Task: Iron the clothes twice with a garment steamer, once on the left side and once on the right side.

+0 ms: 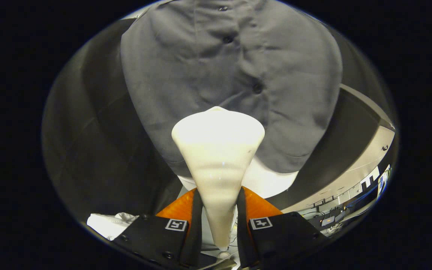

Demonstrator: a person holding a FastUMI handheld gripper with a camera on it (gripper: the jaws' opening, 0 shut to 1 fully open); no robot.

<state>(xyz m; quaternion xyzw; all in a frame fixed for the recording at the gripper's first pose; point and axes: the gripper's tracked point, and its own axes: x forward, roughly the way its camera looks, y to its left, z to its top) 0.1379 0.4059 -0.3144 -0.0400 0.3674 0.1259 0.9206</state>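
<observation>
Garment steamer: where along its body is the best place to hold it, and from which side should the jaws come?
Grip the garment steamer on its narrow handle end, jaws closing from either side, as the gripper does now. The cream body tapers from a wide head near the grey shirt down to a slim neck that fits between both fingers; the flared head would probably be too broad to span.

The cream-white cone-shaped plastic garment steamer (pixel 218 157) is sitting clamped between the gripper (pixel 219 210)'s two fingers, its wide head reaching ahead of them — up against the grey buttoned cotton shirt (pixel 201 75) hanging beyond. A crumpled white cloth (pixel 109 223) is lying just left of the fingers.
</observation>
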